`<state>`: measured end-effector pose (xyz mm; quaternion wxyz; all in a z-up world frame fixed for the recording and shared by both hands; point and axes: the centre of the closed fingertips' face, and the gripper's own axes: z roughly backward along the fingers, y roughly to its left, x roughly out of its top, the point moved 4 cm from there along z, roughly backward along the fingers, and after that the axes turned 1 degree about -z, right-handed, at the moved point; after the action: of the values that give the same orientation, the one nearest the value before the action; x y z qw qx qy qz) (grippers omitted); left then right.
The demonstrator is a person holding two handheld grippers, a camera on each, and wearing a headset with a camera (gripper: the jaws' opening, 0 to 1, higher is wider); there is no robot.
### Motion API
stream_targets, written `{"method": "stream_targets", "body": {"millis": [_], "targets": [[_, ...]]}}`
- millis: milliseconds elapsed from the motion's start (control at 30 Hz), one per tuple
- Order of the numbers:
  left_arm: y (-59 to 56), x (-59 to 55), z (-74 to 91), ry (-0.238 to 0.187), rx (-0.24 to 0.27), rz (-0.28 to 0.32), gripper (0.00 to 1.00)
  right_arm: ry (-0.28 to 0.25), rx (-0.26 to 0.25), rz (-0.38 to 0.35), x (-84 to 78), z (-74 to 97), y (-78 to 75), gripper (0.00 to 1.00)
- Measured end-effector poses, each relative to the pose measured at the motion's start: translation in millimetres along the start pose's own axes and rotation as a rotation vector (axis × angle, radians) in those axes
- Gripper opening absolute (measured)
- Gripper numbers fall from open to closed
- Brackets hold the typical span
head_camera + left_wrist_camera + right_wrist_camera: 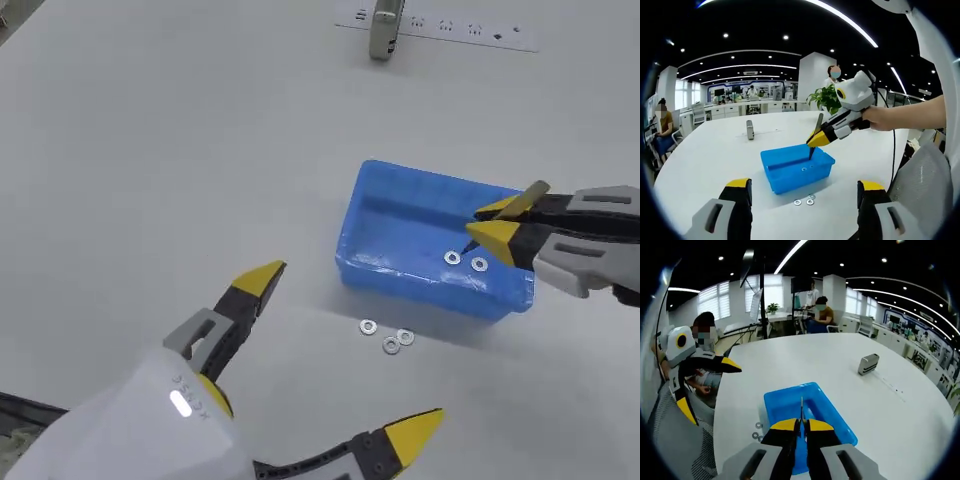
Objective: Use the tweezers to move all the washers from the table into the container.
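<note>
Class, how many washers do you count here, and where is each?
5. Two washers lie inside the container; three lie on the table just in front of it. The right tongs, holding tweezers, may hide more inside.

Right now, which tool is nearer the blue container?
Right. The right tool hangs over the blue container, its tweezers dipping inside. The left tool is open on the near side, apart from it, with three loose washers between.

Whether the tweezers [536, 190] hold anything at their dark tip is too small to tell. The right gripper [476, 223] is cut off at the 3 o'clock edge.
</note>
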<state>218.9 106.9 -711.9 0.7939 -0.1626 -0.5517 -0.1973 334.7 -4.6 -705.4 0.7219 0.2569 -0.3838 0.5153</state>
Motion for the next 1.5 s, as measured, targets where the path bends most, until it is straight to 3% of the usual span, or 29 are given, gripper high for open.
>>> {"method": "stream_targets", "body": {"millis": [167, 267, 467, 533, 800, 1100, 1500], "targets": [[-0.8, -0.9, -0.1, 0.005, -0.006, 0.0, 0.87, -0.004, 0.041, 0.037, 4.3, 21.1, 21.3, 0.02], [-1.4, -1.5, -0.4, 0.009, -0.01, -0.002, 0.87, -0.004, 0.075, 0.056, 4.5, 21.4, 31.8, 0.03], [-1.8, -8.2, -2.0, 0.05, -0.015, 0.007, 0.87, 0.01, 0.169, 0.084, -2.9, 2.9, 52.1, 0.03], [-1.3, -8.4, -1.7, 0.051, -0.011, 0.004, 0.87, 0.008, 0.225, 0.093, -5.7, -5.4, 59.7, 0.03], [-2.1, -8.6, -1.6, 0.051, -0.018, 0.008, 0.86, 0.041, 0.363, 0.193, -14.7, -27.0, 66.5, 0.03], [-1.8, -8.6, -0.9, 0.05, -0.016, 0.011, 0.85, 0.102, 0.417, 0.246, -27.4, -42.9, 68.6, 0.03], [-3.3, -9.2, -0.7, 0.057, -0.024, 0.011, 0.84, 0.108, 0.427, 0.249, -31.0, -44.0, 72.3, 0.03]]}}
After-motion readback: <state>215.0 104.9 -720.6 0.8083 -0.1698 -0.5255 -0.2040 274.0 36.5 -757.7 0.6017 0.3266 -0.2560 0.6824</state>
